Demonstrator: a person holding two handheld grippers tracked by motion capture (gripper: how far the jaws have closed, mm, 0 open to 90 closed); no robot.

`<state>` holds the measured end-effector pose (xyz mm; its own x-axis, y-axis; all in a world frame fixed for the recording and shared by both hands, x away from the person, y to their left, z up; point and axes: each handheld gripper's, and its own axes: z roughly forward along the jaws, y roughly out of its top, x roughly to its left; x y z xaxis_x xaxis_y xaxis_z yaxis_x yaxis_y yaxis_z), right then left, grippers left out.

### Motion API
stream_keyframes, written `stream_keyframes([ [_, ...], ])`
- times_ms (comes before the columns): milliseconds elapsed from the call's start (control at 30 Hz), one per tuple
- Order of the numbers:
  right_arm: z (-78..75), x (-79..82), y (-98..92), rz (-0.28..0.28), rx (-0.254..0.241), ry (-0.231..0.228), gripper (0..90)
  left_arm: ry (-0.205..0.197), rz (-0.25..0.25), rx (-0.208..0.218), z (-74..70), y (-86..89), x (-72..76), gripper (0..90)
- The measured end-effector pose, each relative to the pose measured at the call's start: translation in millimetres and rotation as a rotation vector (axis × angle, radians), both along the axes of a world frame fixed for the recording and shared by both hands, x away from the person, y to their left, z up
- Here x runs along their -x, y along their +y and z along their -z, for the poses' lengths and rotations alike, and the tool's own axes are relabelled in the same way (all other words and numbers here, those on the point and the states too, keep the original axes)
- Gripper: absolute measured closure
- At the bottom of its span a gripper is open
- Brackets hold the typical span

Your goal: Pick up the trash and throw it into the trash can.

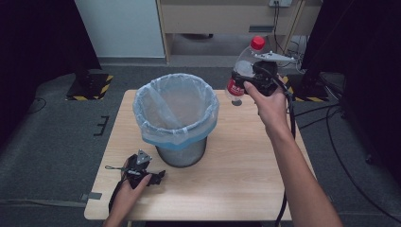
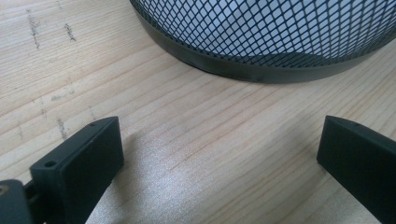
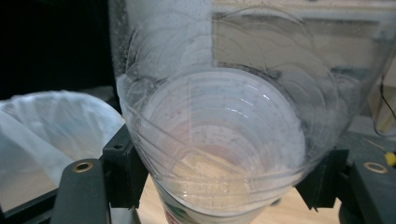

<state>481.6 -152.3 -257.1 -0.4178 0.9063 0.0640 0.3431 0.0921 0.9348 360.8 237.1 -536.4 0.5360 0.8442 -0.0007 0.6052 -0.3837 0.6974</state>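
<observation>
A clear plastic bottle (image 1: 242,72) with a red cap and a red label is held in the air above the table's far right corner, tilted. My right gripper (image 1: 249,78) is shut on its body; in the right gripper view the bottle (image 3: 224,140) sits squeezed between both black jaws. A black mesh bin (image 1: 176,118) lined with a pale blue bag stands mid-table, to the left of the bottle. My left gripper (image 1: 158,177) rests on the table near the front left, open, its jaws facing the bin's base (image 2: 261,42) with bare wood between them.
The wooden table (image 1: 236,161) has free surface at the right and front. Dark floor surrounds it, with cables at the right and yellow-black striped stands (image 1: 90,87) behind. A wooden cabinet (image 1: 227,19) stands at the back.
</observation>
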Motion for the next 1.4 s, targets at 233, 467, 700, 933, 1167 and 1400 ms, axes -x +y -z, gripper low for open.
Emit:
stream_keyframes([
  [233, -12.4, 5.9, 14.2, -0.036, -0.035, -0.057, 30.1, 0.0, -0.001, 0.0, 0.0, -0.1, 0.1, 0.0],
  [467, -25.4, 11.0, 26.4, -0.065, -0.051, -0.095, 30.1, 0.0, -0.001, 0.0, 0.0, -0.1, 0.2, 0.0],
  [700, -37.2, 18.4, 48.0, -0.12, -0.058, -0.12, 30.1, 0.0, -0.001, 0.0, 0.0, -0.1, 0.2, 0.0],
  [933, -38.0, 19.3, 66.9, -0.157, -0.059, -0.121, 30.1, 0.0, -0.001, 0.0, 0.0, -0.1, 0.2, 0.0],
  [1167, -37.3, 20.0, 82.3, -0.196, -0.047, -0.111, 30.0, 0.0, 0.0, 0.0, 0.0, -0.2, 0.2, 0.0],
  [1400, -33.1, 20.2, 91.2, -0.226, -0.044, -0.105, 30.0, 0.001, 0.0, 0.0, 0.0, -0.1, 0.2, 0.0],
])
